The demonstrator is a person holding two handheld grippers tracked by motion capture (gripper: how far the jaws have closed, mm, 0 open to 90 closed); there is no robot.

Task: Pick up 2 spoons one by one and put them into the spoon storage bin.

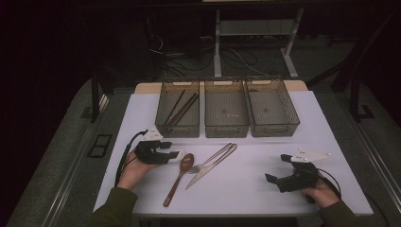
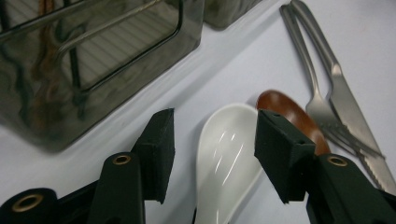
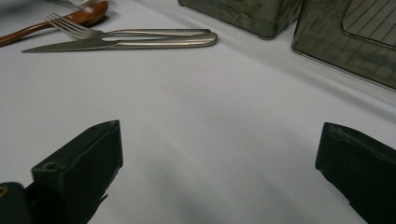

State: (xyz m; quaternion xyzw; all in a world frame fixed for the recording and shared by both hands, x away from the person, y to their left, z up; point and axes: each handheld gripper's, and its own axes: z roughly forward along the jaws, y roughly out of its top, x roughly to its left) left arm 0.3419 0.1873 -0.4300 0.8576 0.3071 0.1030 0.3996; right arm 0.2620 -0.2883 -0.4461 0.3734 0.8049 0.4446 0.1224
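On the white table, the left gripper straddles the white spoon at eight o'clock, jaws half-open, pads seemingly not yet pressing; closing comes next, while the right gripper idles wide and empty.

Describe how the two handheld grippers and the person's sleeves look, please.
Both grippers, the left gripper and the right gripper, are black with two blocky jaws. Each carries a pale three-cornered plate on top. A black cable trails from the left one. Brass-coloured rivets mark its arms. The sleeves are olive green.
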